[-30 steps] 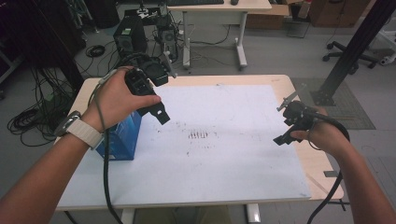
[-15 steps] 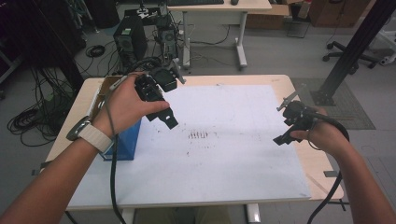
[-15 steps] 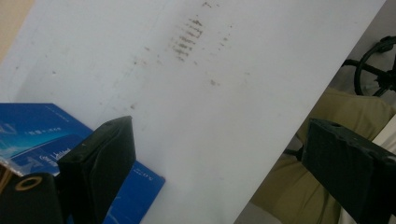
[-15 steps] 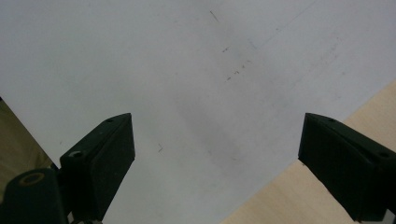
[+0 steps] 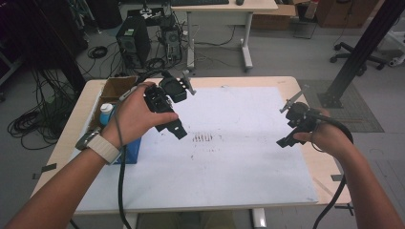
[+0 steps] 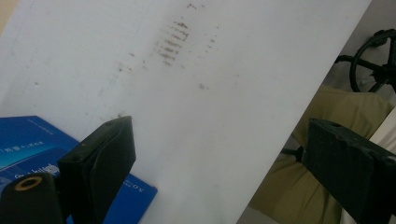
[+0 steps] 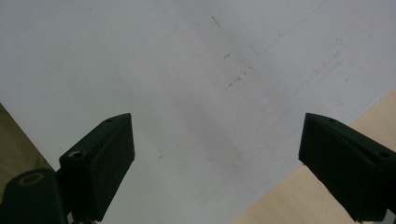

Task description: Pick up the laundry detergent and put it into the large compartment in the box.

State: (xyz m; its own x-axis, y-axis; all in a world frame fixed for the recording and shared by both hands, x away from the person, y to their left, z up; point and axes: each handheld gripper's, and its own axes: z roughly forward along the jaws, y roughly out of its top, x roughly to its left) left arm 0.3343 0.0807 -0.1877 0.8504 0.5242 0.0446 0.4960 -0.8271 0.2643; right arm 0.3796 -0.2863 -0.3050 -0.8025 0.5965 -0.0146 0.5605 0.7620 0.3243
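Observation:
My left gripper [image 5: 177, 109] hovers over the left part of the white sheet [image 5: 229, 162], held in a hand with a watch on its wrist. In the left gripper view its jaws stand wide apart with nothing between them, so the left gripper [image 6: 219, 128] is open above the sheet [image 6: 210, 93]. A blue box [image 5: 132, 149] lies just below and left of that hand, and its corner, the blue box [image 6: 32, 140], sits beside the left jaw. At the sheet's right edge my right gripper [image 5: 288, 123] is open too. In its own view the right gripper [image 7: 215, 120] frames bare sheet.
A cardboard box [image 5: 112, 89] stands at the table's far left corner, with a blue-capped bottle [image 5: 106, 113] by it. Dark smudges [image 5: 204, 138] mark the sheet's middle. The wooden table edge [image 7: 303, 196] runs near the right gripper. Desks, a computer tower and cables lie beyond.
My left gripper has moved right, off the blue box and out over the sheet. The right gripper has stayed put.

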